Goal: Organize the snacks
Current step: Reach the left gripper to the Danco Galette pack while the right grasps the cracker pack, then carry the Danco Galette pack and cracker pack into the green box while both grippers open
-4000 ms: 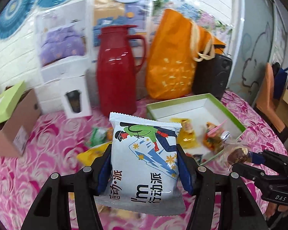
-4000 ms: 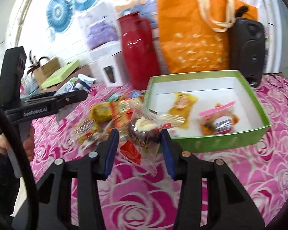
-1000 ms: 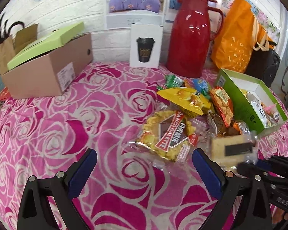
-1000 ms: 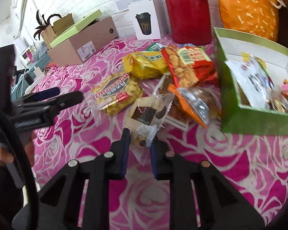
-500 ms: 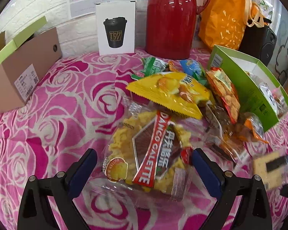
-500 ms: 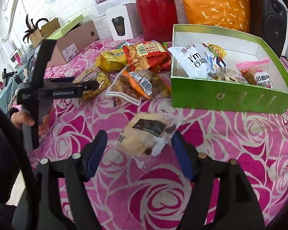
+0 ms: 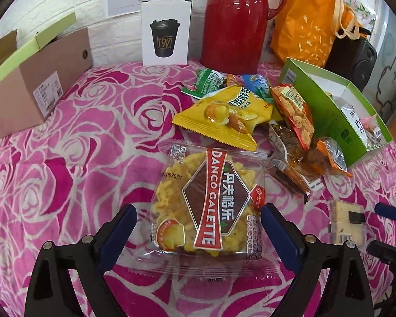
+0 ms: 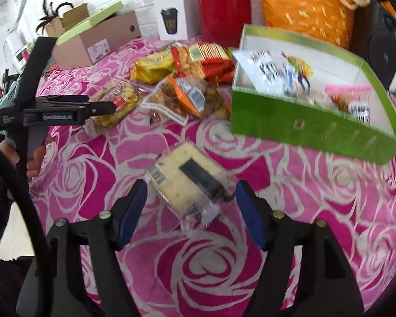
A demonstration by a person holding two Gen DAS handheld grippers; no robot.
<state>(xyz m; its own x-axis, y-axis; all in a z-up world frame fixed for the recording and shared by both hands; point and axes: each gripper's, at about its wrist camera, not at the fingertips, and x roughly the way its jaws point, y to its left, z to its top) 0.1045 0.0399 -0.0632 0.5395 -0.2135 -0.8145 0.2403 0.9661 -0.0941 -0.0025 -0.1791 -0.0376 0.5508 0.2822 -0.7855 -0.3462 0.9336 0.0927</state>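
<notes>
My left gripper point(image 7: 198, 220) is open, its jaws on either side of a clear Danco Galette packet point(image 7: 208, 203) lying on the pink rose cloth. My right gripper point(image 8: 190, 198) is open around a pale cake slice in a clear wrapper point(image 8: 188, 179) lying flat on the cloth; it also shows in the left wrist view point(image 7: 347, 223). A green box point(image 8: 303, 124) to the right holds a white-blue packet point(image 8: 269, 72) and a pink-edged one point(image 8: 353, 97). A pile of snacks lies left of the box: a yellow bag point(image 7: 224, 112), a red cracker bag point(image 7: 294, 111), an orange-labelled clear packet point(image 8: 190, 97).
A red thermos point(image 7: 233, 21), a white coffee-cup carton point(image 7: 166, 33), an orange bag point(image 7: 306, 19) and a black speaker point(image 7: 352, 54) stand at the back. A cardboard box with a green lid point(image 7: 34, 79) sits at the left. The left gripper shows in the right wrist view point(image 8: 66, 108).
My left gripper has moved closer over the Danco Galette packet. My right gripper let go of the cake slice half a second ago and has since moved in around it, the green box now nearer.
</notes>
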